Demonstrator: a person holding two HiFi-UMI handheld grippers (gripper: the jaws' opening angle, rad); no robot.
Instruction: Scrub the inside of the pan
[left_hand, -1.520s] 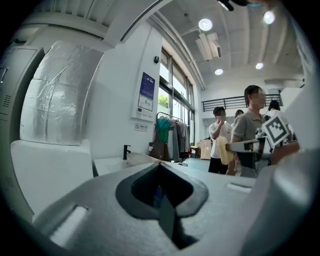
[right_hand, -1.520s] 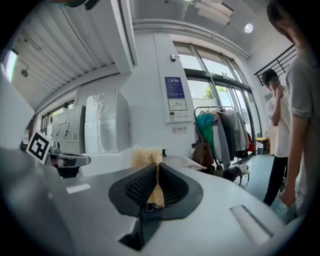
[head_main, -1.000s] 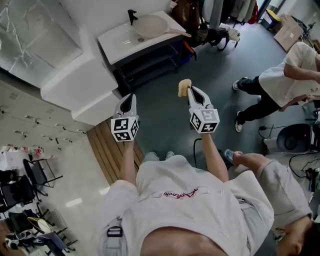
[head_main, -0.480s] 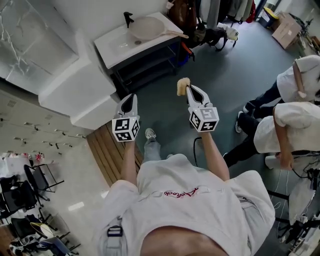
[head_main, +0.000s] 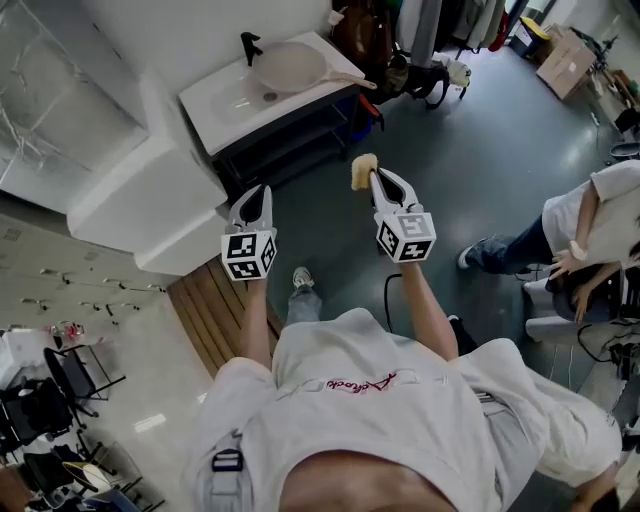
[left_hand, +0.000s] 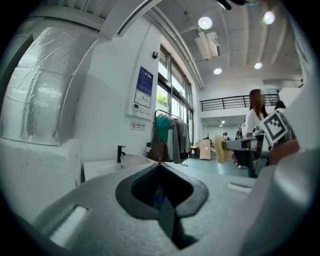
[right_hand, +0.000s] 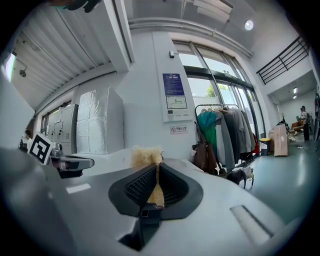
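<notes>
Right now your right gripper (head_main: 373, 180) is clamped on a pale yellow sponge (head_main: 361, 168), held out in front of you over the grey floor (head_main: 450, 150). In the right gripper view, the 2 jaws of that gripper (right_hand: 154, 167) press flat against the sponge (right_hand: 147, 156). A thin strip of it is pinched between the ribbed pads, and a frayed tuft stands out past the tips.

Your left gripper (head_main: 258, 200) is level with the right one and near it, on your left. Its 2 jaws are brought together with nothing between them. The left gripper view shows this plainly: the left gripper's (left_hand: 160, 167) tips meet in a closed seam.

The pan (head_main: 288, 62) is well apart from both grippers. It rests on the white sink unit (head_main: 225, 100) ahead of you, lying over the basin just beside the black tap (head_main: 248, 45). Its handle (head_main: 345, 72) points toward your right. From the left gripper view you can see the pan (left_hand: 132, 159) as a pale shape beyond the closed jaws, next to the tap (left_hand: 120, 152).

A strip of wooden slats (head_main: 215, 310) lies on the floor at your left. Another person (head_main: 600, 230) is at the far right of the head view, away from the sink unit.
</notes>
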